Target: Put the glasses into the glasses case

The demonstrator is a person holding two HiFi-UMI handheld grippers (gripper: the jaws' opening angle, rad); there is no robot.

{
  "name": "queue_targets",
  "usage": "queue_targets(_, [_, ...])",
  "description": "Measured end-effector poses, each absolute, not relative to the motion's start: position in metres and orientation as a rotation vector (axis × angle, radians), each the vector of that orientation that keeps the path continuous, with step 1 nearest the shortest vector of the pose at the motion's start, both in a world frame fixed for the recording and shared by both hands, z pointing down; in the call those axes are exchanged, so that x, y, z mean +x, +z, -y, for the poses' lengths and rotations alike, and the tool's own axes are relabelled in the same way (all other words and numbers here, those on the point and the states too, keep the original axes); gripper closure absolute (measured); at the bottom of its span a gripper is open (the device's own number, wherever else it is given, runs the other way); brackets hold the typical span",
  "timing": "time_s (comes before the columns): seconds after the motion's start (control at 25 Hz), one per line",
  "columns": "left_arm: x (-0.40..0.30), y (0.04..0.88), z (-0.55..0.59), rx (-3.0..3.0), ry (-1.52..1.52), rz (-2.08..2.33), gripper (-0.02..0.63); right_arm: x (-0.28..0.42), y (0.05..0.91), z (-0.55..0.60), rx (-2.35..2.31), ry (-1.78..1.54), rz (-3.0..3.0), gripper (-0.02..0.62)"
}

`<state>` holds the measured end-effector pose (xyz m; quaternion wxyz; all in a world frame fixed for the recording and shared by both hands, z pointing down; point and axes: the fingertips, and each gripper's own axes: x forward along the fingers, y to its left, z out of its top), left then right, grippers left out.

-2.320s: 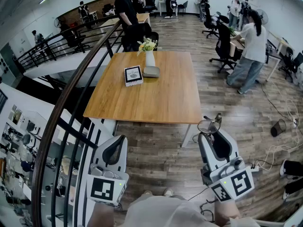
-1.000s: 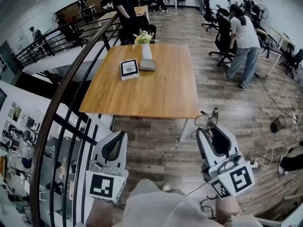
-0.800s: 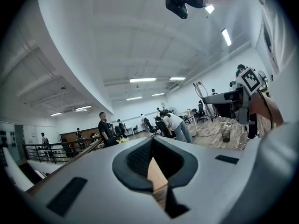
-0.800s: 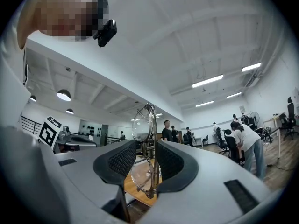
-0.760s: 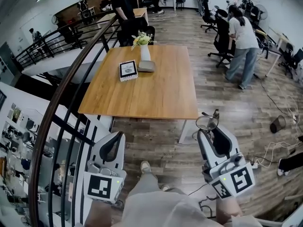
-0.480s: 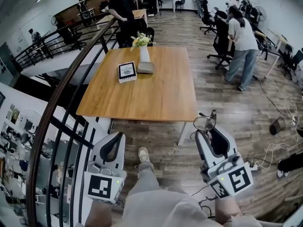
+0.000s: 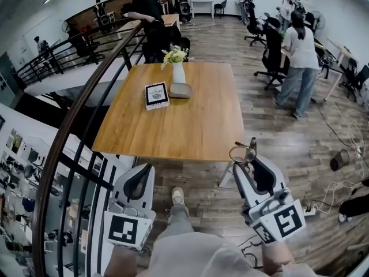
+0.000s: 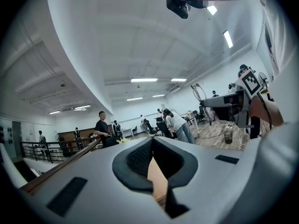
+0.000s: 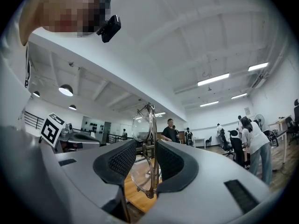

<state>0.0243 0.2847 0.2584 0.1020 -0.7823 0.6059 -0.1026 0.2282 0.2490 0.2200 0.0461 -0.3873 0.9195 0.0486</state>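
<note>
A grey glasses case (image 7: 180, 90) lies shut at the far side of the wooden table (image 7: 196, 126), beside a white vase of flowers (image 7: 178, 69). My right gripper (image 7: 242, 154) hovers off the table's near right corner, shut on clear-rimmed glasses (image 7: 238, 152). In the right gripper view the glasses (image 9: 142, 125) stand upright, pinched between the dark pads of the right gripper (image 9: 145, 158). My left gripper (image 7: 138, 182) hangs low on the left, short of the table. In its own view the left gripper (image 8: 152, 161) is shut on nothing.
A white framed card (image 7: 156, 94) stands left of the case. A dark curved railing (image 7: 86, 114) runs along the left, with a drop beyond it. People stand behind the table and at the right by office chairs (image 7: 271, 56). Cables and a black bin (image 7: 338, 159) lie on the floor.
The person has stepped toward the table, which now sits nearer in the head view; a shoe shows below. The right gripper still grips the glasses. The left stays shut.
</note>
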Motion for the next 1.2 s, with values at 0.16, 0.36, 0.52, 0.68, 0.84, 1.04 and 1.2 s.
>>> queue_targets(0.16, [0.003, 0.26, -0.241, -2.33, -0.309, -1.777, 0.589, 0.207, 0.216, -0.209, -1.195, 0.163, -2.821, 0.433])
queue_targets(0.36, [-0.015, 0.256, -0.174, -2.42, -0.319, -1.771, 0.589, 0.176, 0.215, -0.145, -1.217, 0.138, -2.835, 0.433])
queue_targets(0.52, [-0.037, 0.251, -0.121, -2.42, -0.345, -1.741, 0.589, 0.151, 0.218, -0.088, -1.246, 0.131, -2.843, 0.433])
queue_targets(0.68, [-0.068, 0.256, -0.062, -2.443, -0.364, -1.744, 0.589, 0.123, 0.225, -0.024, -1.28, 0.082, -2.843, 0.433])
queue_targets(0.84, [-0.106, 0.266, -0.006, -2.468, -0.381, -1.772, 0.589, 0.093, 0.227, 0.034, -1.308, 0.084, -2.857, 0.433])
queue_targets(1.04, [-0.143, 0.275, 0.053, -2.502, -0.387, -1.76, 0.589, 0.058, 0.234, 0.095, -1.352, 0.071, -2.881, 0.433])
queue_targets(1.2, [-0.17, 0.283, 0.091, -2.522, -0.395, -1.76, 0.589, 0.028, 0.236, 0.135, -1.364, 0.101, -2.923, 0.433])
